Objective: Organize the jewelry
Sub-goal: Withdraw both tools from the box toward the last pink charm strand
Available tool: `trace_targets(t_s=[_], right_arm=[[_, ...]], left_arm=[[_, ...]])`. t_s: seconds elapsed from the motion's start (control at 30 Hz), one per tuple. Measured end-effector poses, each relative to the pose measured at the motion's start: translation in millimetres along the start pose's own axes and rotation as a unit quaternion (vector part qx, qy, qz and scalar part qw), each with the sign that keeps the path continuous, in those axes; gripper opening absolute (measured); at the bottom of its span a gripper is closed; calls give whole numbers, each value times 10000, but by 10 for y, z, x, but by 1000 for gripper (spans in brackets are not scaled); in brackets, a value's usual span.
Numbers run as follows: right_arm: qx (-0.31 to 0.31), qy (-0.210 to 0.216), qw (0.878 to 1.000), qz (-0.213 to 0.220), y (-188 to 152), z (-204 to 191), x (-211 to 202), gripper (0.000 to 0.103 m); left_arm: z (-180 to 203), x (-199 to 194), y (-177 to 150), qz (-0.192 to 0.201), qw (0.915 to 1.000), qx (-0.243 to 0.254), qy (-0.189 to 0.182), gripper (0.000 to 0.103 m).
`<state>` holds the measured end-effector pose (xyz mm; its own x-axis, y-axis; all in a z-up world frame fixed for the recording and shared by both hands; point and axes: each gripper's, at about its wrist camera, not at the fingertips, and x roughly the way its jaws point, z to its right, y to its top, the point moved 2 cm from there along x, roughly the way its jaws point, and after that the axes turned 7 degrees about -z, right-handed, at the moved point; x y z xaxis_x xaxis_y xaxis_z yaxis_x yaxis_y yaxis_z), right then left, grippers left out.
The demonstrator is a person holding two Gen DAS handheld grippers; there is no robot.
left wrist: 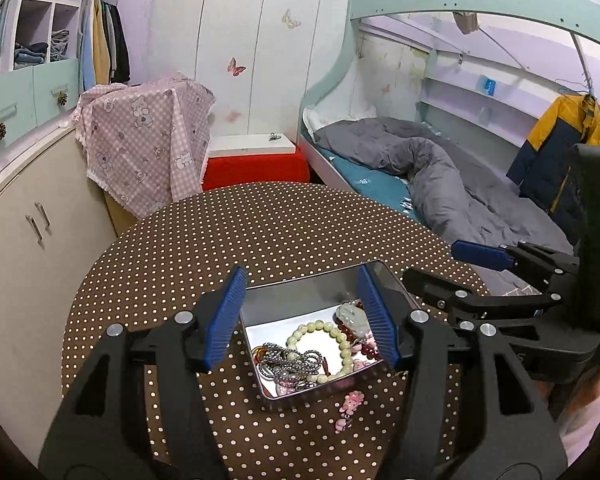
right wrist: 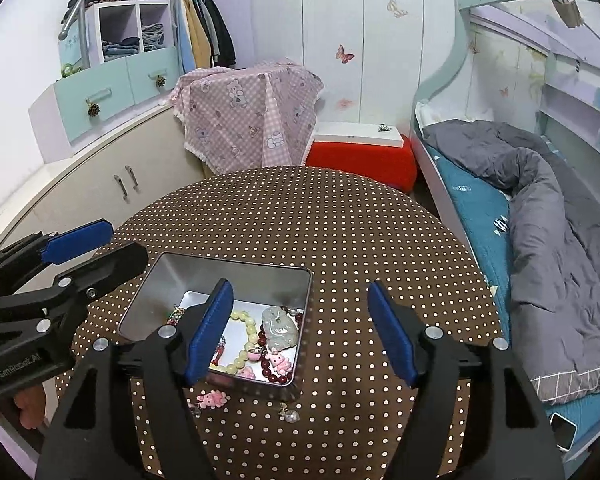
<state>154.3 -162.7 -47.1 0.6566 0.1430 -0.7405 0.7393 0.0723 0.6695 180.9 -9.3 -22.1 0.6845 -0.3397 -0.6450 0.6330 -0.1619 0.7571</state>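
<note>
An open silver tin (left wrist: 300,286) (right wrist: 236,270) sits on the polka-dot table. It holds a pale green bead bracelet (left wrist: 324,330) (right wrist: 246,336), a jade pendant (left wrist: 352,316) (right wrist: 280,326), dark red beads (right wrist: 276,374) and silver chains (left wrist: 288,360). A pink charm (left wrist: 350,402) (right wrist: 212,399) and a pearl earring (right wrist: 291,415) lie on the cloth beside the tin's near edge. My left gripper (left wrist: 302,320) is open and empty, hovering above the tin. My right gripper (right wrist: 300,332) is open and empty, over the tin's right side.
The round table (left wrist: 260,224) has a brown dotted cloth. A bed with a grey duvet (right wrist: 540,208) stands to the right. A red stool (right wrist: 360,160), a pink-covered box (right wrist: 252,116) and a beige cabinet (right wrist: 112,184) stand behind.
</note>
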Motion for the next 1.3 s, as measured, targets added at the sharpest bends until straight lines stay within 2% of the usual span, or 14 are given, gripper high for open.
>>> trace_targets(t_s=[0.37, 0.6, 0.77, 1.07, 1.3], right_arm=[[20, -43, 10000, -3, -34, 14, -18, 79], [170, -88, 9998, 55, -152, 110, -96, 93], [363, -36, 9993, 54, -306, 225, -174, 95], [573, -105, 9980, -229, -597, 373, -97, 95], [575, -59, 9973, -460, -767, 360, 33, 95]], left_arm=[[-30, 38, -39, -138, 9999, -59, 22, 59], [18, -24, -169, -169, 9998, -37, -67, 64], [94, -92, -362, -264, 9992, 70, -276, 70], [233, -146, -722, -505, 9971, 195, -540, 70], [286, 38, -942, -772, 9952, 270, -541, 69]])
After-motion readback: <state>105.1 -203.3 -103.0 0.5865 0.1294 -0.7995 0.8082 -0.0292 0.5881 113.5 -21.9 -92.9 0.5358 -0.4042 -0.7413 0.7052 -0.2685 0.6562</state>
